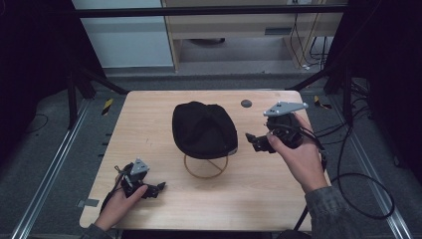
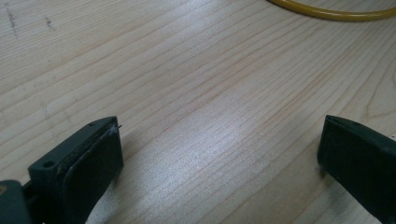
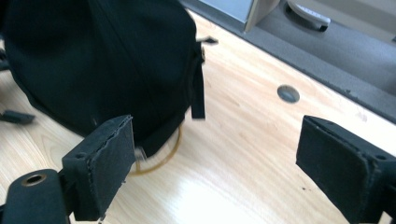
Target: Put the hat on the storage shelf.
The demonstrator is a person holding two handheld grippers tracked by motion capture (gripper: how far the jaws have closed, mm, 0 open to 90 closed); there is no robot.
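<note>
Sizing up cap (image 1: 204, 128) mid-tabletop (image 1: 149, 119) on yellow wire stand (image 1: 205, 169) | likely light, soft, floppy; grip rim or back strap (image 3: 198, 88) | right claw (image 3: 212, 168) wide open beside it, empty | left claw (image 2: 219, 158) wide open, empty, near corner.

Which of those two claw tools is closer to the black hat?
The right gripper, beside the black cap on its stand. Its open jaws point at the cap. The left gripper, also open, sits low at the table's near edge, farther off.
</note>
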